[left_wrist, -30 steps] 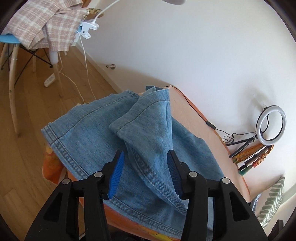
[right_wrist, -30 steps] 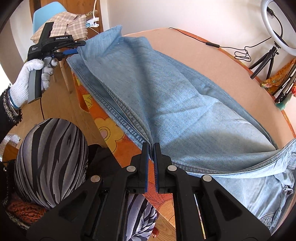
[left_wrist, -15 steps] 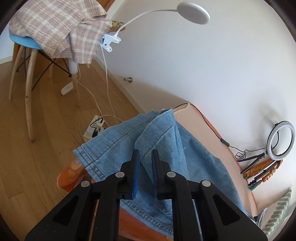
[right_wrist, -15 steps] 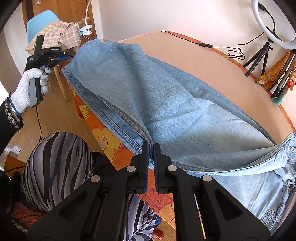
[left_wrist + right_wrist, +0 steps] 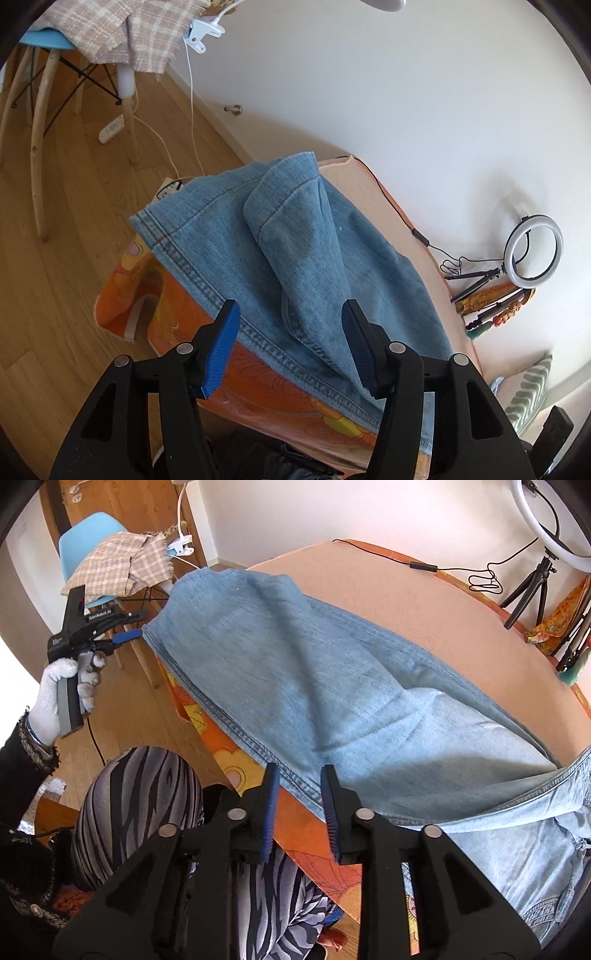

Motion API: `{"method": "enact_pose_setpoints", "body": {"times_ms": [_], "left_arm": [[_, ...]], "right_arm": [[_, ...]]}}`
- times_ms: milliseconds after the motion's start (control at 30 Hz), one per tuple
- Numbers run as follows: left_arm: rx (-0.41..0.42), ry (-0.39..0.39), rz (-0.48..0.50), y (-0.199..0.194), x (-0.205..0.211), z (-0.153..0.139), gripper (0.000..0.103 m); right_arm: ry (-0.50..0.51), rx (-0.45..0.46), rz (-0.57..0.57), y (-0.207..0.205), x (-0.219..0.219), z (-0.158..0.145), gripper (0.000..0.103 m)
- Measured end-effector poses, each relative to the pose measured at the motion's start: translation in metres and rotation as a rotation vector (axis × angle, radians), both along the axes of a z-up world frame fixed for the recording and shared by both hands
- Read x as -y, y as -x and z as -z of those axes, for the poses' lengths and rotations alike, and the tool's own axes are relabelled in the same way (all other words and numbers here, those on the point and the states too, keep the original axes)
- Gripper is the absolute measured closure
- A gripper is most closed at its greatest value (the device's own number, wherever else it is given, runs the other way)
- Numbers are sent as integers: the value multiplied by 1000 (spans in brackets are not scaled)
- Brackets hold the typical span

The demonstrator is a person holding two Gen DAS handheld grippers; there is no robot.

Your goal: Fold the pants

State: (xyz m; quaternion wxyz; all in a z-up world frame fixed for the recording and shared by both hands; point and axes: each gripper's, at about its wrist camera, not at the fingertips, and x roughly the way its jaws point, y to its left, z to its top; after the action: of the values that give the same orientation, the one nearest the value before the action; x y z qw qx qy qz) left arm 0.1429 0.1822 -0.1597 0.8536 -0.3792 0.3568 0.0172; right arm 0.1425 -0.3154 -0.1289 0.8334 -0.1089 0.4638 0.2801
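Light blue jeans (image 5: 295,240) lie lengthwise on the peach-covered table (image 5: 369,192), one leg folded over the other. The hem end points toward the chair. My left gripper (image 5: 290,310) hovers over the hem end with its jaws opening; denim shows between the blue pads (image 5: 221,343), which do not press it. In the right wrist view the jeans (image 5: 314,686) stretch across the table (image 5: 424,602). My right gripper (image 5: 300,771) is at their near seam edge, jaws opening, pads clear of the cloth. A white-gloved hand holds the left gripper (image 5: 125,627) at far left.
An orange patterned cloth (image 5: 221,738) hangs over the table's near edge. A blue chair with a plaid cloth (image 5: 122,561) stands past the hem end. A ring light on a tripod (image 5: 533,251) and its cable sit at the far side. A striped knee (image 5: 136,801) is below.
The left gripper closed on the folded leg, lifted it, and has now opened with the denim lying on the table. The right gripper, shut on the seam edge before, has opened and risen slightly.
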Motion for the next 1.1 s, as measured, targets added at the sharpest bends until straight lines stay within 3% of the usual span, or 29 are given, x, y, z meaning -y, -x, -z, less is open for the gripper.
{"method": "enact_pose_setpoints", "body": {"times_ms": [33, 67, 267, 467, 700, 800, 867, 1100], "left_arm": [[-11, 14, 6, -1, 3, 4, 46], [-18, 27, 13, -3, 5, 7, 46], [2, 83, 34, -7, 12, 12, 46], [54, 160, 56, -18, 19, 11, 46], [152, 102, 18, -18, 19, -8, 46], [188, 36, -13, -16, 12, -19, 46], [208, 32, -28, -14, 8, -21, 46], [121, 33, -7, -24, 2, -5, 46]], "right_arm": [[-22, 7, -2, -3, -3, -6, 54], [-44, 16, -5, -7, -6, -12, 52], [-146, 33, -49, -59, -41, -43, 46], [-180, 12, -147, -131, -109, -49, 45], [-231, -94, -215, -227, -189, -27, 45], [-210, -127, -244, -258, -222, -13, 45], [-191, -148, -258, -275, -243, -1, 45], [-186, -244, -268, -312, -298, 39, 45]]}}
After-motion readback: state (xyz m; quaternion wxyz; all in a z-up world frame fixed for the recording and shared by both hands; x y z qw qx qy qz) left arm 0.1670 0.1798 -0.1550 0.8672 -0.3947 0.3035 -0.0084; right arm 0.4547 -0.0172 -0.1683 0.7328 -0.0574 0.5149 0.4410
